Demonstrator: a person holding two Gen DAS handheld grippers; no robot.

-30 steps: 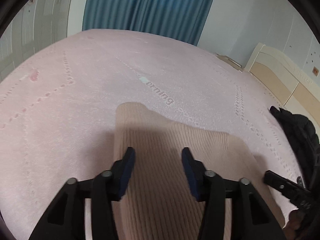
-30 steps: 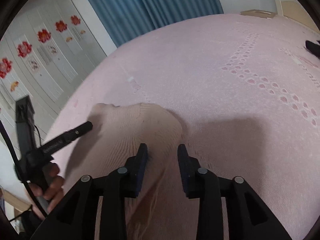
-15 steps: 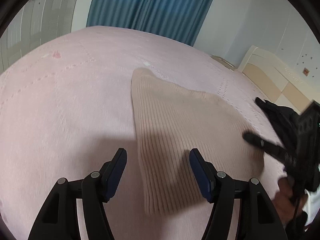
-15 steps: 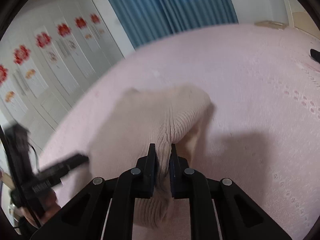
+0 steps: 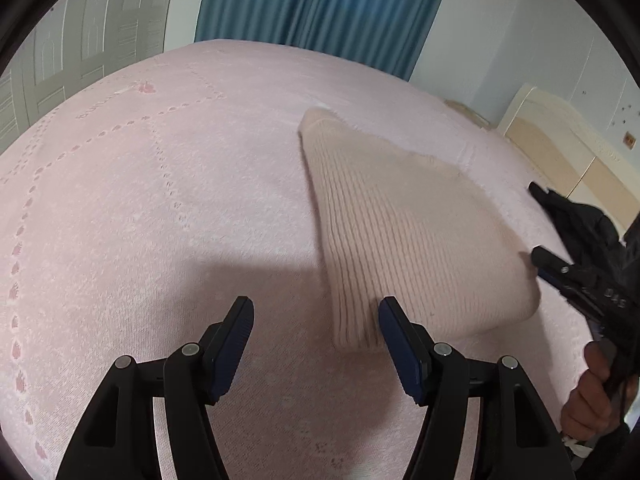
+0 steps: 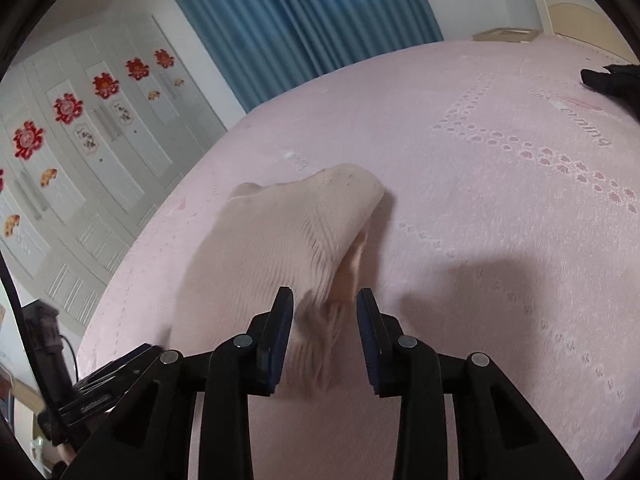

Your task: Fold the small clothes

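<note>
A beige ribbed knit garment (image 5: pixel 400 220) lies folded on the pink bedspread (image 5: pixel 160 200). My left gripper (image 5: pixel 316 308) hovers open at its near left corner; only bedspread lies between the fingers, and the right finger sits beside the knit edge. In the right wrist view the garment (image 6: pixel 288 232) has a raised fold running toward my right gripper (image 6: pixel 325 294). Its jaws are opening, with the bunched knit edge loose between them and gaps on both sides. The right gripper (image 5: pixel 560 270) also shows at the garment's right corner, held by a hand (image 5: pixel 592 400).
A black garment (image 5: pixel 580 220) lies on the bed's right side near the cream headboard (image 5: pixel 560 148). Blue curtains (image 5: pixel 320 8) hang beyond the far edge. White wardrobe doors with red flower stickers (image 6: pixel 80 140) stand to the left. Bare bedspread (image 6: pixel 500 220) stretches right of the knit.
My right gripper pinched the knit fold half a second ago and has now let it go. The left gripper slid left off the garment and spread wider.
</note>
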